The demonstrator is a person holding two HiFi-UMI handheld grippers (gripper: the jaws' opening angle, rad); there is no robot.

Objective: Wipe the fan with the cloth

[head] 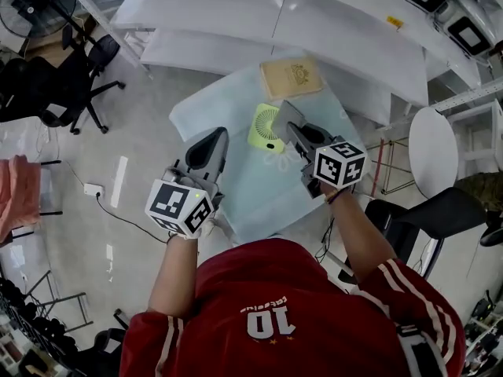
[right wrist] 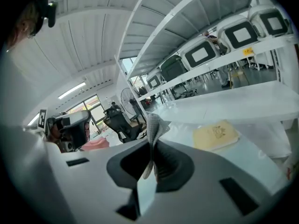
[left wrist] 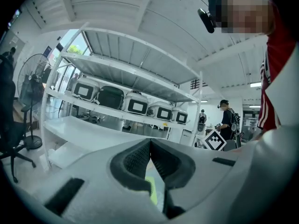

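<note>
A small lime-green fan (head: 265, 129) lies flat on the pale blue table cover (head: 236, 187), grille up. My right gripper (head: 293, 134) hovers at the fan's right edge, shut on a grey cloth (head: 285, 115). In the right gripper view the cloth (right wrist: 153, 130) stands up pinched between the jaws. My left gripper (head: 217, 138) is to the left of the fan and apart from it, its jaws shut with nothing between them. In the left gripper view (left wrist: 150, 147) a sliver of the green fan (left wrist: 153, 191) shows below the closed pads.
A flat yellow-tan box (head: 291, 77) lies at the table's far side, just beyond the fan. White shelving (head: 314, 30) runs behind the table. Black office chairs (head: 67, 81) stand at the left. A round white stool (head: 435, 151) and a black chair (head: 440, 214) are at the right.
</note>
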